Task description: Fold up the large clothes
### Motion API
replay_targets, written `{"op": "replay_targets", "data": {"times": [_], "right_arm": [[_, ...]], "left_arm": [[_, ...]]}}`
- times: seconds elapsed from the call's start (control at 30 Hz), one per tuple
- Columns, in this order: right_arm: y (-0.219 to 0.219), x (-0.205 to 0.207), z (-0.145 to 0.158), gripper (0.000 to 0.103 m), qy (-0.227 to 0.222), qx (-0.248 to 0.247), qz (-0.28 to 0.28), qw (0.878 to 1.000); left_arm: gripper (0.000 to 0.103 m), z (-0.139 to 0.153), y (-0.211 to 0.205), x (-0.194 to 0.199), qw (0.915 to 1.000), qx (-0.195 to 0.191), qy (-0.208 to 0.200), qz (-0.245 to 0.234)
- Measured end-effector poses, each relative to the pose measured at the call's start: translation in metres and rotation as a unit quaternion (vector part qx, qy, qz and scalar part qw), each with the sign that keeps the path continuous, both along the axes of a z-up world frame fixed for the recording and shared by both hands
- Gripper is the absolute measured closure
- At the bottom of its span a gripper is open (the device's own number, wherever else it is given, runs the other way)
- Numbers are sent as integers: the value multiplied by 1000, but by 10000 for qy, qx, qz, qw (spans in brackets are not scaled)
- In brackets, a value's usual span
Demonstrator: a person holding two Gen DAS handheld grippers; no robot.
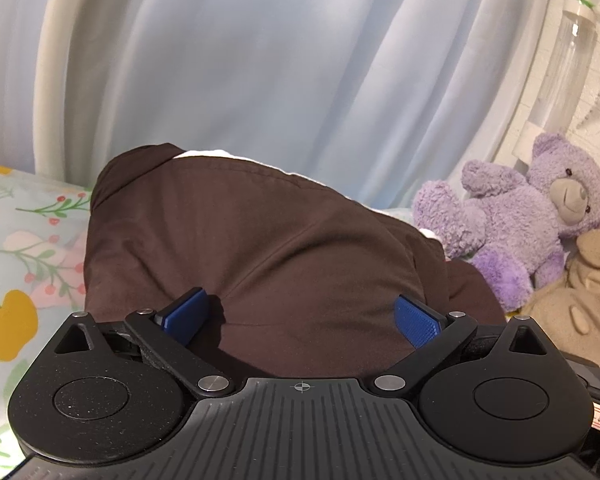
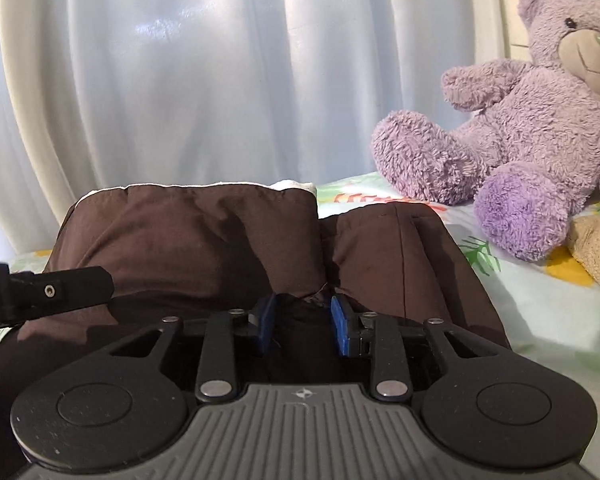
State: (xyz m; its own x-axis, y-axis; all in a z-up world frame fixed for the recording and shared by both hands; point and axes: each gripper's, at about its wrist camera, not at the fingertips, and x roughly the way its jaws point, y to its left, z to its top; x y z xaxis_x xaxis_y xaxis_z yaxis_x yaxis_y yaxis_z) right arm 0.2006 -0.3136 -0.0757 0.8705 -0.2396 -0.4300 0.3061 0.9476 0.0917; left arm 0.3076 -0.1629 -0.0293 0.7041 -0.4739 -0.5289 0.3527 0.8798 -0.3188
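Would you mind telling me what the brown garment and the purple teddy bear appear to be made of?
The brown garment looks like a matte woven fabric, perhaps cotton: it creases softly without shine, and a white lining edge shows along the top. The purple teddy bear looks like shaggy synthetic plush, with a curly, tufted pile.

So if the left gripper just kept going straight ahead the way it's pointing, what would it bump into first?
The brown garment. The left gripper has its jaws spread wide with the bunched brown cloth right in front. The pale curtain hangs farther behind, though depth is hard to judge.
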Motion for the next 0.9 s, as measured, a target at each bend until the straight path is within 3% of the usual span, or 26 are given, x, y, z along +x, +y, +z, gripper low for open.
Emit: {"op": "replay_targets", "data": {"times": [0.1, 0.23, 0.33, 0.43, 0.57, 0.63, 0.77, 0.83, 0.9], "right_arm": [[2, -1, 3, 75, -32, -88, -32, 10000], [1, -20, 19, 69, -79, 89, 12, 9999], [4, -47, 27, 69, -212, -27, 27, 9998], [6, -63, 16, 69, -313, -105, 23, 9995], [2, -67, -13, 71, -665, -100, -291, 9973], [-4, -65, -13, 70, -650, 53, -263, 9975], [-21, -66, 8, 67, -271, 675, 45, 9973], [-38, -80, 23, 42, -274, 1130, 316, 9927], [-59, -96, 34, 40, -387, 1337, 318, 9898]], "left_arm": [[2, -2, -2, -1, 10000, 64, -49, 35], [1, 9, 19, -6, 9994, -353, 21, -12], [1, 24, 36, -27, 9989, -434, 121, 143], [1, 24, 42, -57, 9975, -641, -168, 236], [0, 11, 23, -63, 9988, -236, -397, 179], [0, 10, 17, -61, 9989, -43, -416, 196], [0, 23, 43, -56, 9986, -506, -141, 75], [0, 35, 69, -54, 9967, -782, 193, -54], [0, 38, 103, -52, 9887, -1322, 624, -343]]}}
